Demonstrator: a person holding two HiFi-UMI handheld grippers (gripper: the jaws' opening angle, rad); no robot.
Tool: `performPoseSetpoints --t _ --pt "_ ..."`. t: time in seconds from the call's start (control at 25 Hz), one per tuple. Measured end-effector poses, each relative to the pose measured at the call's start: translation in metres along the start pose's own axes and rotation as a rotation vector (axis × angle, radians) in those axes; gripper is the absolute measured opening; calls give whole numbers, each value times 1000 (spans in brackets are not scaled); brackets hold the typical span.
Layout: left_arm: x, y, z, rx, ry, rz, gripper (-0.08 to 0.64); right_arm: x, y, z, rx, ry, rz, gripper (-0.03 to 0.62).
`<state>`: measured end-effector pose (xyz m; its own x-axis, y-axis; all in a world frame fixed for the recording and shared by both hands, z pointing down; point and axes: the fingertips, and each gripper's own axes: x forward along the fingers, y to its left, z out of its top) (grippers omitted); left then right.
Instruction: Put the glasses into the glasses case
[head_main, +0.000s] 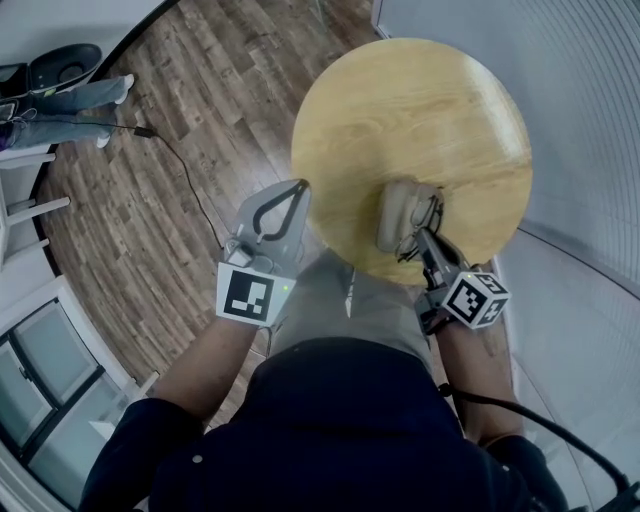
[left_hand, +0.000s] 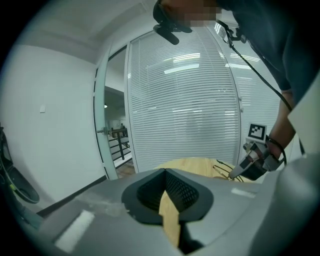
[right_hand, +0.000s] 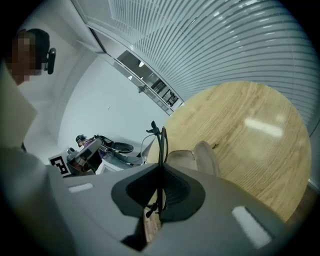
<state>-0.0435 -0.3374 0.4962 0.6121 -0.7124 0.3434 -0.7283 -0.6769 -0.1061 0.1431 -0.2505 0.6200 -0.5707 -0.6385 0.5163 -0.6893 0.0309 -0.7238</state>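
Observation:
A beige glasses case (head_main: 398, 212) lies open near the front edge of the round wooden table (head_main: 420, 110). Thin black-framed glasses (head_main: 424, 222) hang just right of the case, partly over it, with my right gripper (head_main: 426, 241) shut on them. In the right gripper view the frame (right_hand: 161, 140) stands upright between the jaws, with the case (right_hand: 192, 157) right behind. My left gripper (head_main: 298, 187) hovers off the table's left edge, shut and with nothing in it. From the left gripper view, the right gripper (left_hand: 241, 169) and glasses (left_hand: 223, 168) show over the table (left_hand: 195, 164).
White slatted blinds (head_main: 570, 120) curve close round the table's right side. Wood floor (head_main: 180, 200) spreads to the left, with a black cable (head_main: 175, 160) across it. A person's legs (head_main: 70, 105) and white furniture (head_main: 25, 210) are at the far left.

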Motion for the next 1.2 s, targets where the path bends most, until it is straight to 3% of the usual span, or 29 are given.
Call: performPoseSetpoints --t 0.44,0.72,1.2 --pt "11 4 -43 -47 79 17 5 35 -26 -12 1 74 -25 23" --pt "15 5 -55 -108 83 25 6 53 -30 -19 -7 122 -31 23" --pt "17 19 -77 -129 100 38 6 74 -41 -36 -27 200 -92 23"
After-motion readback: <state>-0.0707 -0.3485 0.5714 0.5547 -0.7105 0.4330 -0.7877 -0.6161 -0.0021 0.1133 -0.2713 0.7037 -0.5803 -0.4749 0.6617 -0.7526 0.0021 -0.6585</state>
